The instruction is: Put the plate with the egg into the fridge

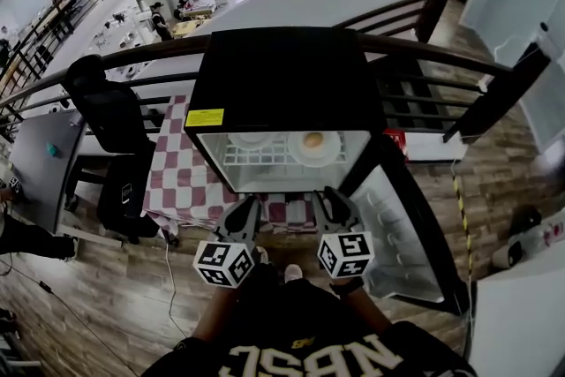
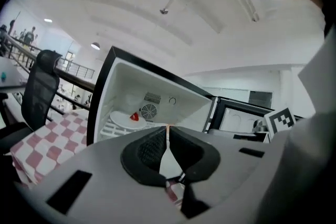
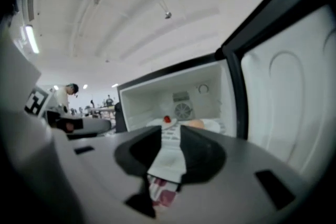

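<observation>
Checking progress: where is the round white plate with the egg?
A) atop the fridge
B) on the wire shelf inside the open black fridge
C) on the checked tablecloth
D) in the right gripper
B: the egg plate rests on the white wire shelf inside the open black fridge.

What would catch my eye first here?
A small black fridge on a red-checked tablecloth stands with its door swung open. On its wire shelf sits a plate with an egg, beside a second plate. The left tongs and right tongs hover empty in front.
</observation>
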{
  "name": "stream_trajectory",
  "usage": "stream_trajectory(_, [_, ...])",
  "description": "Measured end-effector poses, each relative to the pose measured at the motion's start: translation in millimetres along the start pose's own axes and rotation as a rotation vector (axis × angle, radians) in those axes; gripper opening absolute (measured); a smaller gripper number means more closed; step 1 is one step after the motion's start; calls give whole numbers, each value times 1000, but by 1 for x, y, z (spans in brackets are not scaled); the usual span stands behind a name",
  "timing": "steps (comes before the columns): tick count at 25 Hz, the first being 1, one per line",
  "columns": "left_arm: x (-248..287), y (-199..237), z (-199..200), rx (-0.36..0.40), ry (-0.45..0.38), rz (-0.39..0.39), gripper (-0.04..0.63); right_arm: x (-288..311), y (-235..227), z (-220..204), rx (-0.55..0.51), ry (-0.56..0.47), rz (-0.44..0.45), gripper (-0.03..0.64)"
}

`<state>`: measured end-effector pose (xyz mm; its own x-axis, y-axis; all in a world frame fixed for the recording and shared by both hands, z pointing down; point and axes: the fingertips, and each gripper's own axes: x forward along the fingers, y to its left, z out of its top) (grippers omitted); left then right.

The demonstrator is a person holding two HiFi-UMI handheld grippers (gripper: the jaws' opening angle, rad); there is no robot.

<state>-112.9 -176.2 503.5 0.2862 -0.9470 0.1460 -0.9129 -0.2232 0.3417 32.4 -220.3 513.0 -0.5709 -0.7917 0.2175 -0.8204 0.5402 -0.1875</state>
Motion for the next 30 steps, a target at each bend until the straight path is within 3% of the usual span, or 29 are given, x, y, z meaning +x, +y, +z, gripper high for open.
stream_trajectory(3, [-6, -7, 16, 68, -44, 13, 38, -11, 14, 13, -19, -70, 16, 52])
stream_trajectory(7, [-6, -16, 29, 114, -78, -8, 37, -18, 26, 25, -39, -124, 20, 28])
stream_trajectory(12, [-13, -17, 41, 89, -106, -39, 31, -15, 46, 27, -55, -116, 10, 20])
stream_trajectory(16, [-23, -17, 43, 122, -101, -50, 31, -19, 63, 27, -61, -111, -1, 21])
stream_trajectory(24, [-37, -5, 35, 127, -71, -84, 31, -19, 73, 19, 8, -123, -16, 20])
stream_trajectory(30, [-52, 9, 26, 132, -41, -90, 31, -13, 90, 2, 51, -76, -28, 20])
